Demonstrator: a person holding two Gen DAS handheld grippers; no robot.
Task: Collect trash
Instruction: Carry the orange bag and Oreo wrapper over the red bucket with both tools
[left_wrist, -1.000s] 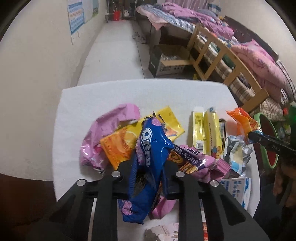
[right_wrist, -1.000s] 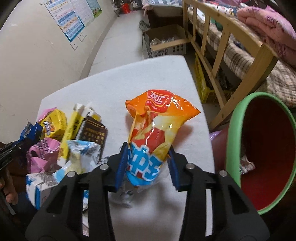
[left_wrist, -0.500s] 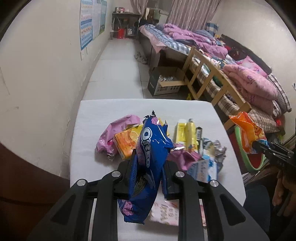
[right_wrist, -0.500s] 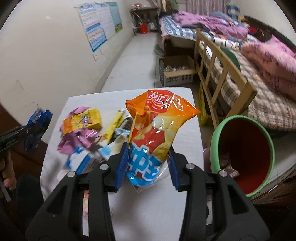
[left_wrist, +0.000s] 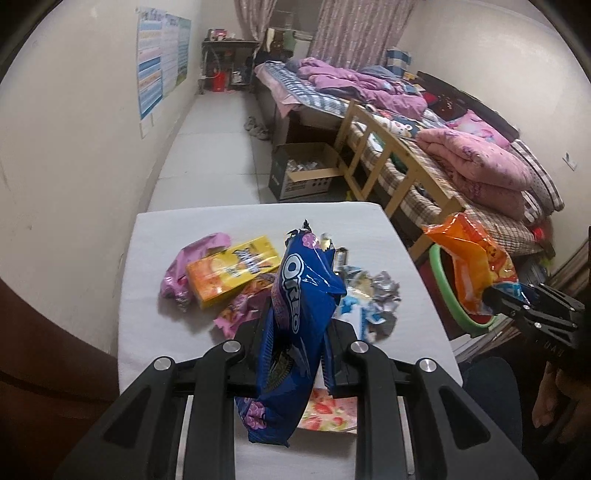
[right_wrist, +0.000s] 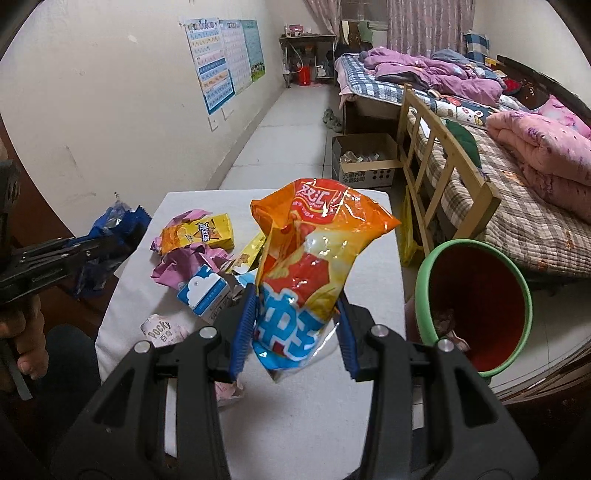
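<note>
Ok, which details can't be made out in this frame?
- Bin contents: right wrist view, mostly hidden by its wall and shadow.
- Strawberry-print wrapper: left wrist view, mostly covered by the Oreo bag and left hand-held gripper.
- Wall poster text: too small.

Both wrist views looked forward and down from close above the near edge of the white table (left_wrist: 184, 229), facing the bed (right_wrist: 517, 177). Left sat left, right sat right; each caught the other gripper. Shared: wrapper pile (left_wrist: 236, 273), green bin (right_wrist: 476, 306).
</note>
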